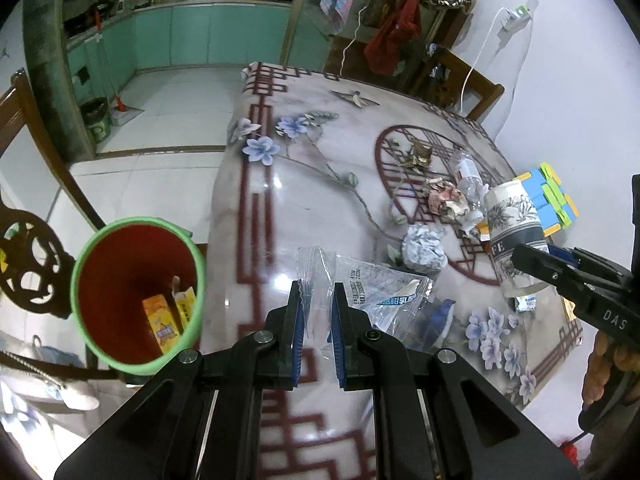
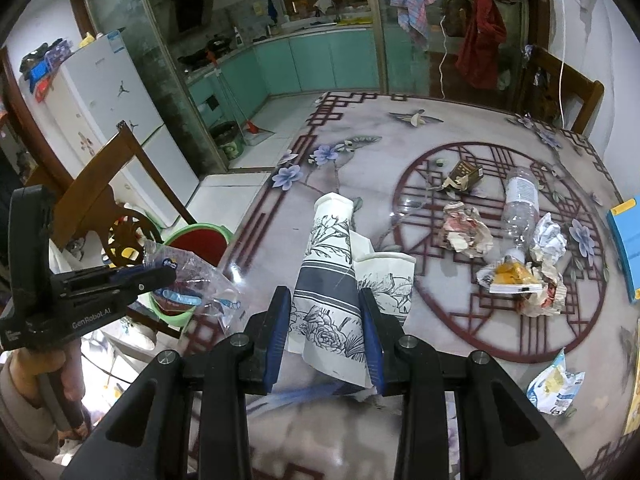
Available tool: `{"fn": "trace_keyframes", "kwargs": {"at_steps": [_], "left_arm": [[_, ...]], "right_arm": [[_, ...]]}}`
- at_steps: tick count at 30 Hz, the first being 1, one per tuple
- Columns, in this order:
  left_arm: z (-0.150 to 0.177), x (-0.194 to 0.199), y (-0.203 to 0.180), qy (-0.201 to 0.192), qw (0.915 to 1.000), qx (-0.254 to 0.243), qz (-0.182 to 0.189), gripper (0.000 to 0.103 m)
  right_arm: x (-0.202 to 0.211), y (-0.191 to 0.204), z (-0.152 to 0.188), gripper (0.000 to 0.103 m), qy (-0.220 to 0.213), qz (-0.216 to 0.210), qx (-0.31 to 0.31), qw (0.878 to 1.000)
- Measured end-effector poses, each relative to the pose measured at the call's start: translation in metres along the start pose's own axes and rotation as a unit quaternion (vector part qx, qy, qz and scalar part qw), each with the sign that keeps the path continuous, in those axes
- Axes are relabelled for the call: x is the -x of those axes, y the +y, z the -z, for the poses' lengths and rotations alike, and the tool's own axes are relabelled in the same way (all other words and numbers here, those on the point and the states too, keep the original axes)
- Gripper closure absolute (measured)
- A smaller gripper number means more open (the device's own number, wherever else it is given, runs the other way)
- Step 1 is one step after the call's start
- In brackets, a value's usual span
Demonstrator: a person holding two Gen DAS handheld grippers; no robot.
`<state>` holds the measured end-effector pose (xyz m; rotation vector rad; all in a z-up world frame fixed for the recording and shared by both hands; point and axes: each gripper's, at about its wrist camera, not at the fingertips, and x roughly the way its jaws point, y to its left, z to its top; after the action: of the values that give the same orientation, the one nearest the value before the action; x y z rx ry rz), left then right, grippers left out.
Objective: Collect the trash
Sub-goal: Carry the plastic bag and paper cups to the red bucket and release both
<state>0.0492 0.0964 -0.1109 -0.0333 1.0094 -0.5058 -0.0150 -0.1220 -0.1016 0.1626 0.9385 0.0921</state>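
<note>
pinching a clear plastic wrapper (image 1: 362,296) over the table (image 1: 280,200), left gripper (image 1: 317,334) points forward, bin (image 1: 136,292) to its left. right gripper (image 2: 324,334), marked "das", clamps paper cups (image 2: 332,280); left gripper's body reads "genrobot.ai".

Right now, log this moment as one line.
left gripper: shut on plastic wrapper | right gripper: shut on paper cups | bin: beside table, holds yellow cartons

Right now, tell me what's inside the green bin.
Inside the green bin lie two yellow-orange cartons against its red wall. The bottom beneath them is hidden.
</note>
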Motion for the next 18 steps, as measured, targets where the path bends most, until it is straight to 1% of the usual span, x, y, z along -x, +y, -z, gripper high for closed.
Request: {"fn": "trace_keyframes", "kwargs": {"at_steps": [11,13,16,18], "left_arm": [[-0.002,-0.003,0.046,0.002,0.9998,0.016,-0.008,0.091],[-0.002,-0.004,0.057,0.003,0.9996,0.023,-0.013,0.091],[-0.001,-0.004,0.073,0.004,0.9992,0.034,-0.019,0.091],[0.001,-0.002,0.082,0.003,0.9990,0.040,-0.021,0.091]], "right_arm": [[-0.022,0.040,-0.010,0.071,0.006,-0.005,0.012,1.000],[-0.028,0.050,-0.014,0.080,0.007,-0.011,0.019,1.000],[-0.036,0.060,-0.017,0.080,0.013,-0.003,0.032,0.999],[-0.041,0.058,-0.015,0.080,0.031,-0.008,0.026,0.999]]}}
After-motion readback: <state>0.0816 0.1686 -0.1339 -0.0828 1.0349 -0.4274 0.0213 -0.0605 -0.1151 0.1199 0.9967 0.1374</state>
